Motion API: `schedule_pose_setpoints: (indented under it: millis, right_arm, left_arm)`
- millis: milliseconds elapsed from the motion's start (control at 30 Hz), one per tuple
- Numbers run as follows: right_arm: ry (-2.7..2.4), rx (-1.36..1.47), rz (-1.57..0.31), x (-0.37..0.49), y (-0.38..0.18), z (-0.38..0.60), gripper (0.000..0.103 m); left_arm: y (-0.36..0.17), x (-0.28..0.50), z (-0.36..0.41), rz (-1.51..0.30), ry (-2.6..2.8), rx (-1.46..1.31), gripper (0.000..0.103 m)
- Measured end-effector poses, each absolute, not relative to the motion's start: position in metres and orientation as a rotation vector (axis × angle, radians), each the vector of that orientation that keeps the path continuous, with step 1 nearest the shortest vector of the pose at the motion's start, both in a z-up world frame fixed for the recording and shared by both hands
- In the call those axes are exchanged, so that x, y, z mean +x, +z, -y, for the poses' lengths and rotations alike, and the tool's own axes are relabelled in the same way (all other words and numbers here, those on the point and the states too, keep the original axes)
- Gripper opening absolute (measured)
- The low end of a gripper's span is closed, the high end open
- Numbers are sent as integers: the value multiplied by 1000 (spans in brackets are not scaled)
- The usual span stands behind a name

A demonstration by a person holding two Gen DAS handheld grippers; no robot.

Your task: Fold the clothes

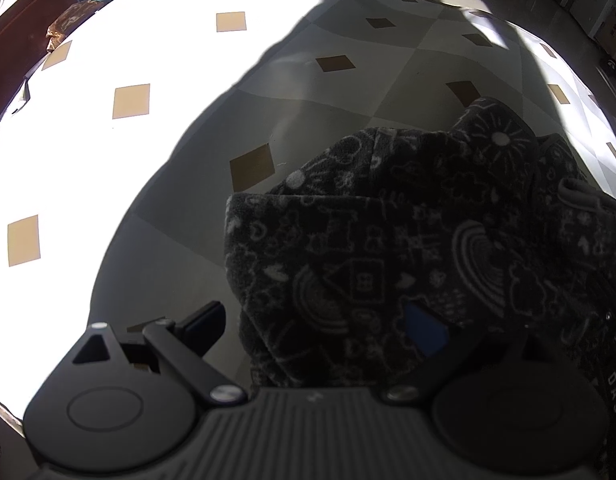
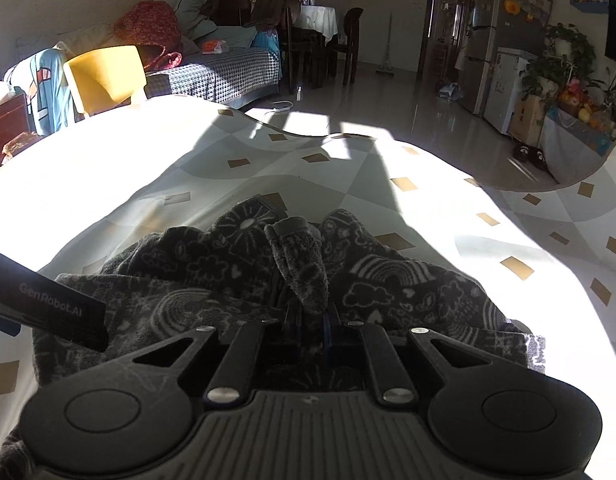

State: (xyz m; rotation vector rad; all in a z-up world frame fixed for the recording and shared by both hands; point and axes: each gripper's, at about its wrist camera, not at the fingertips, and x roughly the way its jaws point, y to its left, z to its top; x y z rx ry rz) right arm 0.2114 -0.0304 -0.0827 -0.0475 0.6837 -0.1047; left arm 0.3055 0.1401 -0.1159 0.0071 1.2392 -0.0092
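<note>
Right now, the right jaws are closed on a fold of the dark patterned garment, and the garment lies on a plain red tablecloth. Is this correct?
Not quite. The tablecloth is not plain red: it is white and grey with small tan squares, as the right wrist view shows. The rest holds: the right gripper has its jaws closed on a fold of the dark patterned garment.

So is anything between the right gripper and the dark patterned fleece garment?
Nothing visible: the right gripper is shut on a fold of the dark patterned fleece garment, which lies on the tiled-pattern table cover.
</note>
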Motion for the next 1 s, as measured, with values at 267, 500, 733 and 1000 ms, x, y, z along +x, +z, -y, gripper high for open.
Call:
schedule_pose_setpoints:
  millis: [267, 500, 733, 1000]
  right_arm:
    - [-206, 25, -821, 175, -83, 73, 23]
    - [-252, -17, -785, 154, -72, 91, 26]
    - [-216, -31, -743, 152, -68, 94, 28]
    - [-167, -89, -802, 172, -92, 83, 29]
  left_arm:
    - [-120, 297, -122, -1239, -35, 69, 96]
    - [-109, 300, -132, -1202, 11, 34, 96]
    - [-99, 303, -141, -1163, 38, 18, 97]
    - [-112, 295, -120, -1173, -20, 116, 98]
